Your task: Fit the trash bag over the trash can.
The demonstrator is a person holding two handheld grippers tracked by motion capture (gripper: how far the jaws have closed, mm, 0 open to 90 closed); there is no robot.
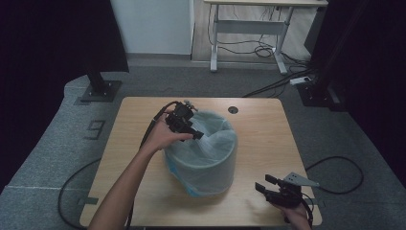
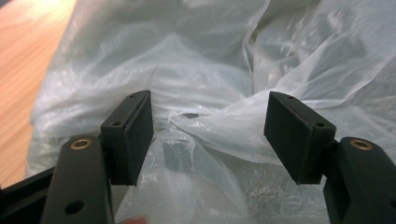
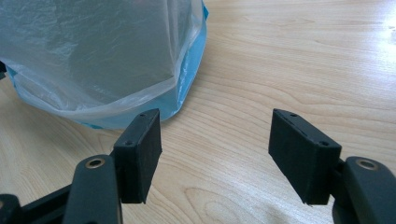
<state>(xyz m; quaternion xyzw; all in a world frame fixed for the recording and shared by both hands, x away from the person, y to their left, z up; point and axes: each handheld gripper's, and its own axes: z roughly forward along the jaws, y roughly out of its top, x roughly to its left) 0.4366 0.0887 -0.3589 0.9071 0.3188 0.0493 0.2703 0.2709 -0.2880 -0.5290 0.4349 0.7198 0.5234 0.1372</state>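
Near the counter's (image 1: 268,120) front right corner, the right tool (image 1: 266,188) rests spread and empty. Mid-counter stands the blue bin lined with thin translucent plastic bag (image 1: 210,143); the left tool (image 1: 197,135), spread at its far rim, could tear the film by snagging it.

The bin (image 1: 203,165) stays hidden under the translucent bag (image 1: 210,143).

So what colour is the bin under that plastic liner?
Blue: the bin shows below the translucent whitish liner, clearest in the right gripper view.
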